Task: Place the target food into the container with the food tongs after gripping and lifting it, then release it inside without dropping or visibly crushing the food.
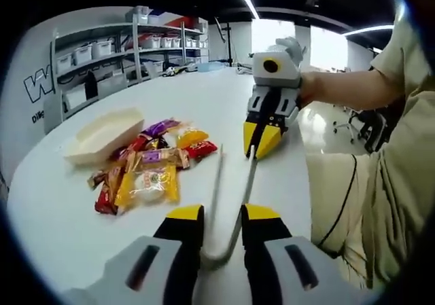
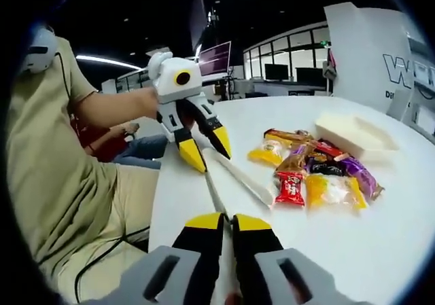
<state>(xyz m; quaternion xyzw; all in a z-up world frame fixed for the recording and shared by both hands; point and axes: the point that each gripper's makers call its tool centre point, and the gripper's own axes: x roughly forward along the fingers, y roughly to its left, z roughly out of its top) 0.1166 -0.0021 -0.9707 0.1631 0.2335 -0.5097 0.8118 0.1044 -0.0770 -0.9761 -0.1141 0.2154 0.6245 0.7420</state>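
- In the left gripper view, the left gripper (image 1: pixel 222 227) has its yellow-tipped jaws standing a little apart, and the bent end of the metal food tongs (image 1: pixel 228 210) sits between them; I cannot tell if the jaws press on it.
- The two arms of the tongs run forward over the white table (image 1: pixel 54 210) and their far ends meet the right gripper (image 1: pixel 262 140), whose jaws are close together around one arm of the tongs.
- In the right gripper view, the right gripper (image 2: pixel 228 227) has its jaws almost closed on a tong arm (image 2: pixel 216 195), and the other arm goes out toward the snacks.
- The left gripper (image 2: pixel 202 150) is seen there from the front with its jaws spread.
- The pile of wrapped snacks (image 1: pixel 146 166) lies on the table beside the tongs, touching each other; yellow, red and purple packets are there.
- The white container (image 1: pixel 102 136) stands just behind the pile, with nothing inside it.
- A person in beige clothes (image 2: pixel 61 176) sits at the table edge.
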